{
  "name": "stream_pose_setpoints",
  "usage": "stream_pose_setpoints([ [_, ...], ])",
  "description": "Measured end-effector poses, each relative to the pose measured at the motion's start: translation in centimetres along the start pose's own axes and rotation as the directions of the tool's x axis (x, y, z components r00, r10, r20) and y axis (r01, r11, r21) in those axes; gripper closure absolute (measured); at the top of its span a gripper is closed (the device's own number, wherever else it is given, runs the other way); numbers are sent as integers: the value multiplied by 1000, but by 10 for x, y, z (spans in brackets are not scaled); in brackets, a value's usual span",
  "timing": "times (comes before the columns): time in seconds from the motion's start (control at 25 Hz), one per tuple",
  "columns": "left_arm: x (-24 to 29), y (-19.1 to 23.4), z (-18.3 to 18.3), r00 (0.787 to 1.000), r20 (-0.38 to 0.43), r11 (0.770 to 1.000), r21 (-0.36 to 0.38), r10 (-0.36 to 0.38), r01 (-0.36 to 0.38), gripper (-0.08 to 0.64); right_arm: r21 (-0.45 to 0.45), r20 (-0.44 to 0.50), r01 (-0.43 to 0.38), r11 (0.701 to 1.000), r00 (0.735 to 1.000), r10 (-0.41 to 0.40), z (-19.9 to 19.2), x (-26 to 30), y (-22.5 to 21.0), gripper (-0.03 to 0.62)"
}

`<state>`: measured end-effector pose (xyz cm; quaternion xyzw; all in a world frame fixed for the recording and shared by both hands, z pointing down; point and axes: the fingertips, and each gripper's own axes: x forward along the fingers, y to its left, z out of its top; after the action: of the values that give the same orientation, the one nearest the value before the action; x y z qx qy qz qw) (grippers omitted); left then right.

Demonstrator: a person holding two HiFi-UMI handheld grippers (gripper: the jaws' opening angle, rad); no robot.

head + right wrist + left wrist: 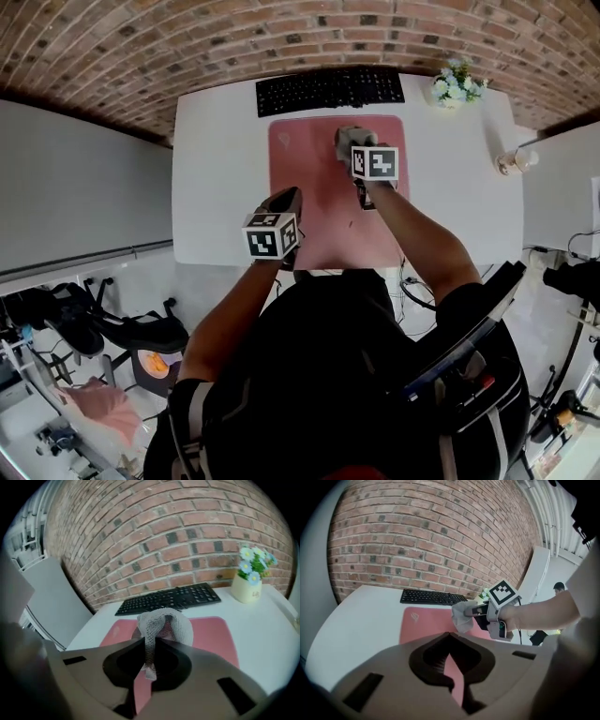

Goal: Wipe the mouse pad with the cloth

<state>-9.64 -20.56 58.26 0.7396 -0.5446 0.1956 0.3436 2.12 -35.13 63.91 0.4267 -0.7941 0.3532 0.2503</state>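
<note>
Cloth (164, 625): grey, open weave, bunched. It sits over the far part of the pad, right of centre. One fold is pinched between the jaws of the right gripper (147, 644). The rest loops forward past the tips, and a short tail hangs behind them. The left gripper view shows the lower edge of the cloth close to the pad surface. Contact cannot be confirmed.

Pad (314, 197): pink, rectangular, lying flat on the desk (216, 187). Its long axis runs from the near edge towards the keyboard (330, 91). A faint logo shows at its far left corner.

Right gripper: jaws clamped on the cloth, held low over the far part of the pad and pointed towards the keyboard. The person's forearm reaches in from the near edge.

Left gripper (453, 670): jaws drawn together to a thin slit, with nothing between them; the pad shows through the gap. It is over the near left part of the pad, well apart from the cloth. Whether it rests on the pad cannot be told.

Keyboard: black, lying just beyond the far edge of the pad, parallel to it.

Flower pot (457, 86): pale pot with small blue and white flowers, at the far right corner of the desk, right of the keyboard.

Wall (187, 527): brick, directly behind the desk.
</note>
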Motion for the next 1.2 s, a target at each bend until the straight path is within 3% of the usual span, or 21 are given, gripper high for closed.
stream_pose_setpoints([
  [0.2,-16,28,-5,997,8,997,-25,75,-75,560,-106,-28,-118,987,993,116,15,40,69,561],
  [0.56,-38,76,3,983,35,981,-80,181,-178,560,-164,-100,-231,959,971,217,24,116,151,561],
  [0.84,-40,92,0,979,17,975,-94,205,-203,560,-162,-153,-215,963,970,191,14,154,153,561],
  [1.2,-29,86,-6,986,-22,983,-71,168,-169,560,-133,-147,-174,976,977,154,13,147,119,561],
])
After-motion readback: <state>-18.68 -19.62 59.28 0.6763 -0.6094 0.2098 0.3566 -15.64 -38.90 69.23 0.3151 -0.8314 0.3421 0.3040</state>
